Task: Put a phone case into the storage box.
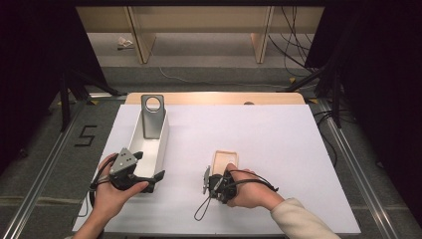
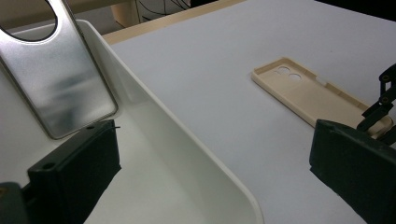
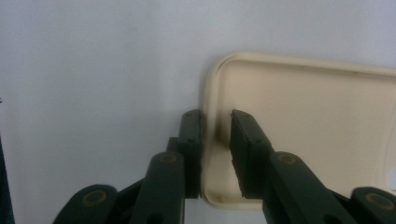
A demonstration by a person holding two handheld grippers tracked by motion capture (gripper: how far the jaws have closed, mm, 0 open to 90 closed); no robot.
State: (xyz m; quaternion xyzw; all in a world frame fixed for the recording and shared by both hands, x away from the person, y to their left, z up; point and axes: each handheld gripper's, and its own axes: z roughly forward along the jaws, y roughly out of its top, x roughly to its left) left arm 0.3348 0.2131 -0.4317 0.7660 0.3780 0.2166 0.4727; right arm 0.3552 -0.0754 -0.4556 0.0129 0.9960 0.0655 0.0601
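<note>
The beige phone case (image 1: 225, 160) lay open side up on the white mat (image 1: 278, 149), a little left of the middle and toward its near edge. I had the right gripper (image 1: 215, 180) at the case's near end, its jaws straddling the raised side wall there, one outside the rim and one inside the shell, drawn nearly together around it; whether the pads truly pressed the wall I could not tell. My right hand (image 1: 249, 191) sat just behind it, near the mat's front edge. Well off to the left, the white tray (image 1: 160, 144) ran along the mat's left edge, with a metal plate (image 1: 152, 117) leaning upright at its far end. My left gripper (image 1: 149, 179) hovered over the tray's near end, jaws spread wide apart with nothing between them.
</note>
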